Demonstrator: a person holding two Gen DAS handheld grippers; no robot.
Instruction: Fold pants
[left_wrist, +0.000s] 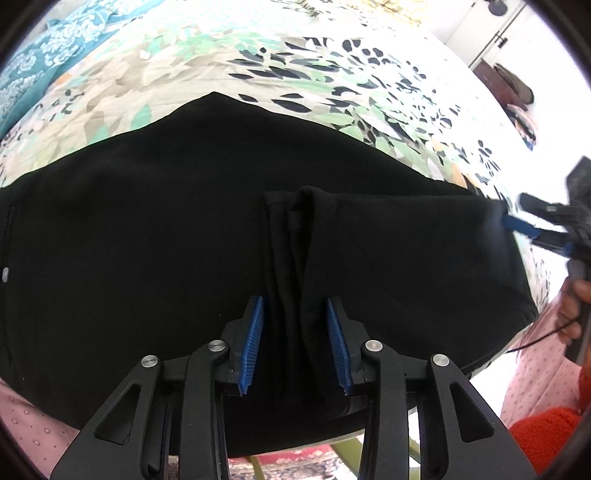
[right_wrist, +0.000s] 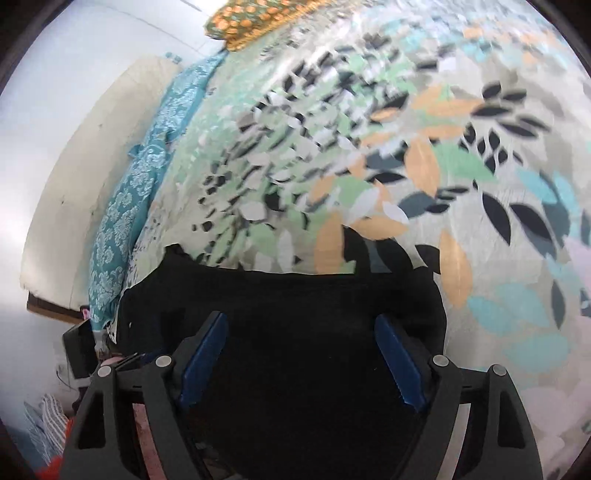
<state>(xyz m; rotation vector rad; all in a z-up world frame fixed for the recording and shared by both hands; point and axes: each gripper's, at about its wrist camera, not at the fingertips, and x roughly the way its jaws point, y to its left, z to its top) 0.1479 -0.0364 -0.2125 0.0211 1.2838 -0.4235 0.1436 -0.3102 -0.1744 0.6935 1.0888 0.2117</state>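
Black pants (left_wrist: 147, 236) lie spread on a bed with a leaf-print cover (left_wrist: 295, 74). My left gripper (left_wrist: 295, 306) is part open, and a bunched fold of the black fabric (left_wrist: 291, 258) runs up between its blue pads without being pinched. My right gripper (left_wrist: 517, 225) shows at the right edge of the left wrist view, its blue tips at the pants' right corner. In the right wrist view the right gripper (right_wrist: 301, 325) is wide open over the black pants (right_wrist: 295, 314), which fill the space between its fingers.
A teal patterned cloth (left_wrist: 33, 62) lies along the bed's far left side, and it also shows in the right wrist view (right_wrist: 129, 206). An orange-flowered pillow (right_wrist: 255, 18) lies at the bed's far end. A person's hand (left_wrist: 569, 310) holds the right gripper.
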